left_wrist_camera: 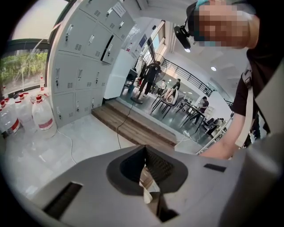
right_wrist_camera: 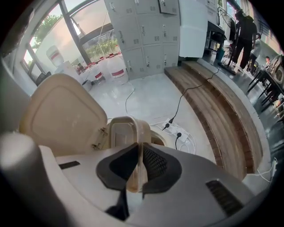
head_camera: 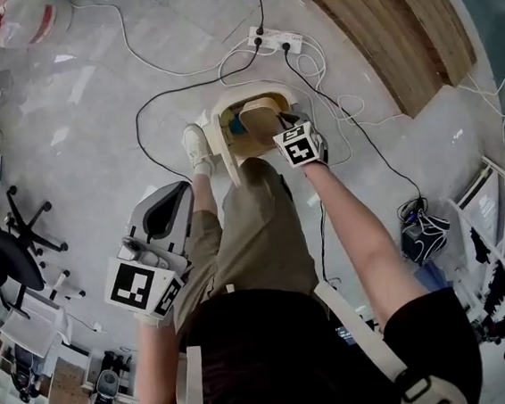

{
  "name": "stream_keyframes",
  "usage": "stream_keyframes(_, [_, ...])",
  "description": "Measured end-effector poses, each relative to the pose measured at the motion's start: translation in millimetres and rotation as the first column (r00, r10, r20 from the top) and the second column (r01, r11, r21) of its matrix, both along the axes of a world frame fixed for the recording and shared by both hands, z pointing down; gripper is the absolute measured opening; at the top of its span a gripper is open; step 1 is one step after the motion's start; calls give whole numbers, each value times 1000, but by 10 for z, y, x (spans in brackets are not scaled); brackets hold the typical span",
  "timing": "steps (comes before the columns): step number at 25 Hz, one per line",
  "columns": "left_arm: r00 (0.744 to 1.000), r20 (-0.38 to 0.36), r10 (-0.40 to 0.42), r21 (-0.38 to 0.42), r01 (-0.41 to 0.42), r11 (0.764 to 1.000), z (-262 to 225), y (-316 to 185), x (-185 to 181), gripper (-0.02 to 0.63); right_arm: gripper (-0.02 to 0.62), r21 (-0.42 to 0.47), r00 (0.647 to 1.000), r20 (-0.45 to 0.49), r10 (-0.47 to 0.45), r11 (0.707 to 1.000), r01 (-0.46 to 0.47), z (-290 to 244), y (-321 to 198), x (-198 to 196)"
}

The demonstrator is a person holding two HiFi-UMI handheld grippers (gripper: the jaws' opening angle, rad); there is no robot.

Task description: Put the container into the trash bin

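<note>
The left gripper, a grey two-jaw tool carrying a cube of black-and-white markers, hangs low at the person's left side, well apart from the work. Its jaws are pressed together at the tips with nothing between them.

Further right, a white shoe rests just beside the base of the cream plastic trash bin. It may be pressing a pedal, but no pedal shows. The bin's rounded cream lid stands tilted up and open, leaving the mouth free.

The translucent beige plastic container, rectangular with rounded corners, hangs directly over that open mouth, close to the rim and beside the raised lid. It is tipped so that it hangs from one wall.

The right gripper points steeply down above the bin and pinches that thin wall between its dark ribbed pads, the jaws nearly closed on it.

By my judgement the task is most of the way through. The container is picked up and brought over the open bin, but it is not yet inside. What is left is to spread the right jaws so that it drops in.
</note>
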State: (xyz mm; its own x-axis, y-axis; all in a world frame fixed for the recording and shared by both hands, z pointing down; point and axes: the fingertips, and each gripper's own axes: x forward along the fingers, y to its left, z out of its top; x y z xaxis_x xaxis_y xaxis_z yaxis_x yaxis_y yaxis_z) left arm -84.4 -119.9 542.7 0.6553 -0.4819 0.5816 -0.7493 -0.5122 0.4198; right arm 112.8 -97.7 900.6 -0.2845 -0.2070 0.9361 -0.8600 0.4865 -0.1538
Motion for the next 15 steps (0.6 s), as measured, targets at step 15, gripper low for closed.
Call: stream_keyframes(15, [1000,-3,-21,-59,21,998,336,75,-241,8,43,-47,993,-91,-71,997,67,673,1,-129])
